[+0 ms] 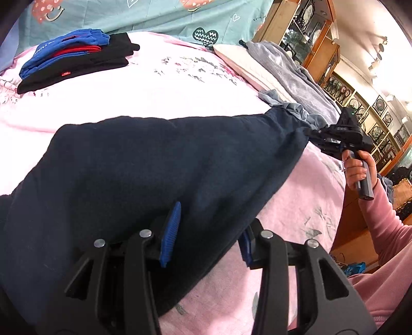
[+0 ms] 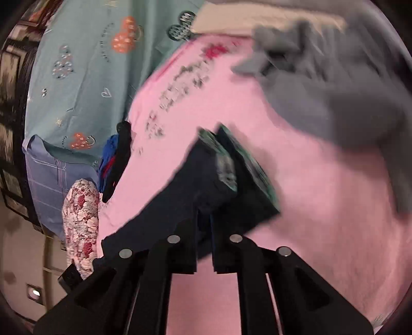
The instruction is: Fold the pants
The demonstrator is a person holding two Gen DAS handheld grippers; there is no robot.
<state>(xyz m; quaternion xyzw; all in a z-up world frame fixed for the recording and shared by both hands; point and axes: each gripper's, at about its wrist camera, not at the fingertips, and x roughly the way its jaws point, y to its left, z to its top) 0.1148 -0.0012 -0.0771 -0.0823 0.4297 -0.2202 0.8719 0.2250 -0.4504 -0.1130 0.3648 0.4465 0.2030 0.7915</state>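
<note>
Dark navy pants (image 1: 154,167) lie stretched across the pink bedspread (image 1: 154,85). My left gripper (image 1: 208,232) is at their near end, its blue pads (image 1: 170,234) closed on a thick bunch of the cloth. At the far right a hand in a pink sleeve (image 1: 358,170) holds my right gripper (image 1: 312,134), shut on the other end of the pants, which are pulled toward it. The right wrist view is blurred; there the navy pants (image 2: 180,195) run between the fingers of the right gripper (image 2: 204,226), and a folded edge sticks out past the tips.
A stack of folded blue, red and black clothes (image 1: 72,59) sits at the far left of the bed, also visible as the stack (image 2: 113,159). Grey garments (image 1: 291,74) are heaped at the far right edge. A teal printed sheet (image 1: 164,18) lies behind, and wooden display cabinets (image 1: 316,38) stand beyond.
</note>
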